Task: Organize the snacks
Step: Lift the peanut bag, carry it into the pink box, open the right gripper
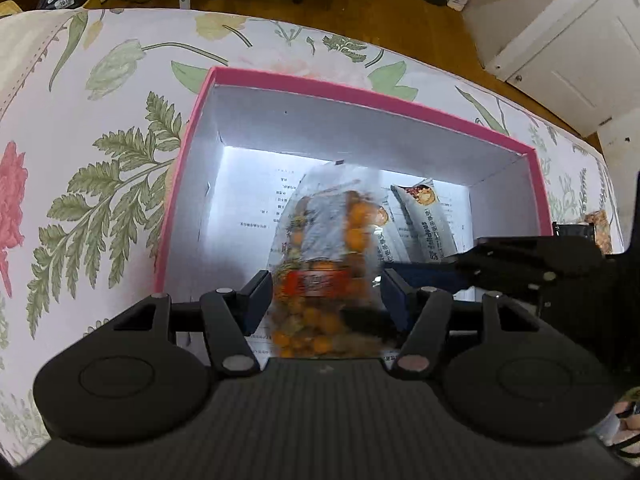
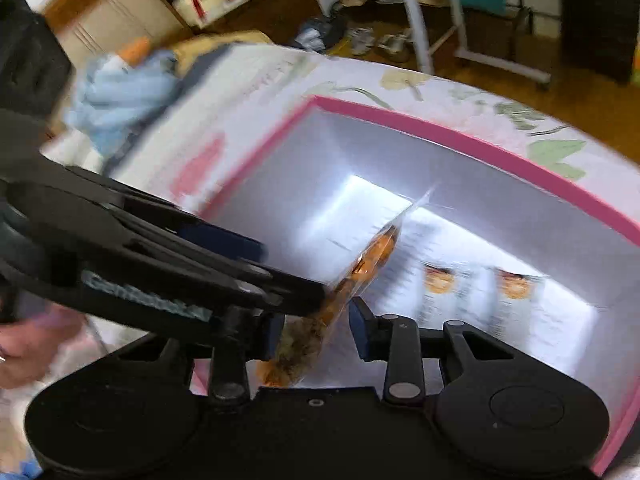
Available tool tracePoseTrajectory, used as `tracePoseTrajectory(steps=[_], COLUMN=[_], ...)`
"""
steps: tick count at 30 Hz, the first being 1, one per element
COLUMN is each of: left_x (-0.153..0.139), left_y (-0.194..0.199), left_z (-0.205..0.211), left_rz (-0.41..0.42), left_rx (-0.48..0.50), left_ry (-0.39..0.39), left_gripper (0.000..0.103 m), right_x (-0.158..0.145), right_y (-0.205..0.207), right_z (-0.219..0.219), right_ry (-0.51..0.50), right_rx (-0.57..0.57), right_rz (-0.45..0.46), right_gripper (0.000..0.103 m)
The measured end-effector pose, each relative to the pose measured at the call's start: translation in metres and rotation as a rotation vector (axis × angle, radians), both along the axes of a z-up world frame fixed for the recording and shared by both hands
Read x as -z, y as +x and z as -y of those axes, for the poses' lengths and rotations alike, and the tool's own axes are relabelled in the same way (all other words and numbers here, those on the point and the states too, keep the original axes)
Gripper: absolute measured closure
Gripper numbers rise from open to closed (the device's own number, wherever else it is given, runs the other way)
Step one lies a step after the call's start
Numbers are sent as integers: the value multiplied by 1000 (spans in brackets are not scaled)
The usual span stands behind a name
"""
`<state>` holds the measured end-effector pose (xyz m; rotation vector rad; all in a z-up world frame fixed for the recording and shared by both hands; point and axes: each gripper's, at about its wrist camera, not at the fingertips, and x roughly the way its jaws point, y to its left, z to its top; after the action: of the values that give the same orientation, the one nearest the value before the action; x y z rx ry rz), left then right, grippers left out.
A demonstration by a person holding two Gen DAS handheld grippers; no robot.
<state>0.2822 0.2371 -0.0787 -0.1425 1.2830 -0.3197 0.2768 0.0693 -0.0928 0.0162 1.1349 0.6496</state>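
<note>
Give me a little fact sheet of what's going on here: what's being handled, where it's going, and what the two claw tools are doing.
item handled: clear snack bag of orange pieces, blurred
container: pink box, open top, white inside
already in the box: two grey snack packets lying on the bottom
surface: floral tablecloth
left gripper: fingers open either side of the bag; contact unclear
right gripper: fingers apart around the bag's lower end
bag position: over the box's near side, upright
grip: cannot tell which tool holds it
</note>
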Motion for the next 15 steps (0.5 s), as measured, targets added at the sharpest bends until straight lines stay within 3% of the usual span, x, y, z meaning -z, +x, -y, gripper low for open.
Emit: tracePoseTrajectory(steps=[3,5,9,15], left_x=[-2,-7,-24,-61], left_y=[-8,-12,-28,-70], left_z=[3,5,14,41], left_rz=[61,83,125,225], left_rx=[-1,0,43,153], left_ry=[30,42,42,27], left_gripper=[44,44,44,41], right_x=[11,11,-21,-75], right_y=[-5,-8,-34,-80], right_z=[5,19,58,119], right_ry=[-88,-20,121,28], right_rx=[30,61,103,105], right_rz=[19,-5,55,168], right_gripper=[62,64,63,63])
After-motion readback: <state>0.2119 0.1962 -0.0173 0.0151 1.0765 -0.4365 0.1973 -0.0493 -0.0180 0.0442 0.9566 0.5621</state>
